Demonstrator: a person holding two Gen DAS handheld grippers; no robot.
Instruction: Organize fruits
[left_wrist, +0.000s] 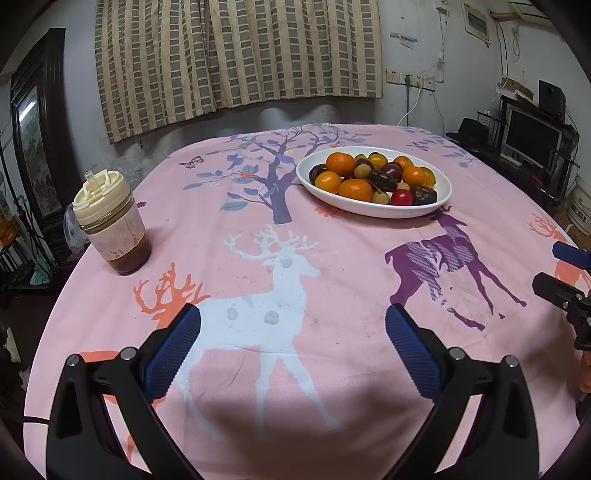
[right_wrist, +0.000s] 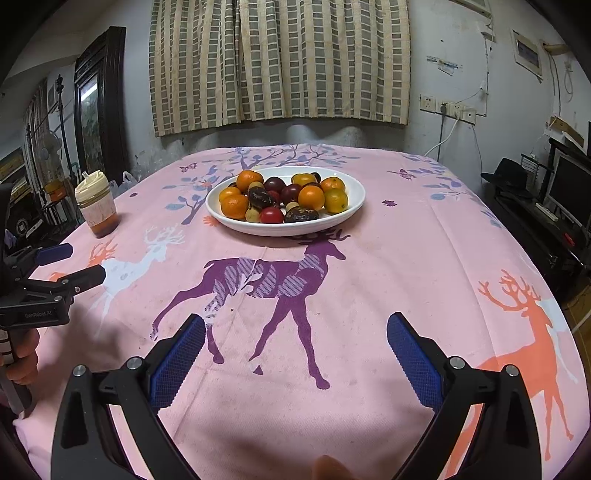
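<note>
L gripper (left_wrist: 293, 321) hovered over the near part of the table w/ jaws spread wide, nothing between the blue pads (left_wrist: 173, 354), only pink tablecloth (left_wrist: 351, 258) w/ a white deer print below. R gripper (right_wrist: 295, 328) was the same: jaws wide apart, empty, above a purple deer print. Both sat well short of the fruit.

White oval plate (left_wrist: 436, 184) stood toward the far side of the table, ahead of the R gripper and to the right of the L one. It held a heap of fruit: oranges (left_wrist: 340, 163), a red round one (left_wrist: 401, 197) at the near rim, small yellowish ones (left_wrist: 362, 170), dark wrinkled pcs (left_wrist: 424, 195). Fruit at the back of the pile was partly hidden by the front ones, so a count wasn't possible; the dark pcs were hard to identify.

Jar (left_wrist: 110, 221) w/ cream lid stood at the table's left edge, well apart from the plate, brownish contents low inside; label unreadable.

In the left wrist view the R gripper was cut off at the right frame edge, only its finger ends showing. In the right wrist view the L gripper appeared at the left edge w/ part of a hand (right_wrist: 22, 354) on its grip, mostly out of frame. A blurry fingertip (right_wrist: 328, 467) poked in at the bottom edge. Frame corners were black from the lens.
</note>
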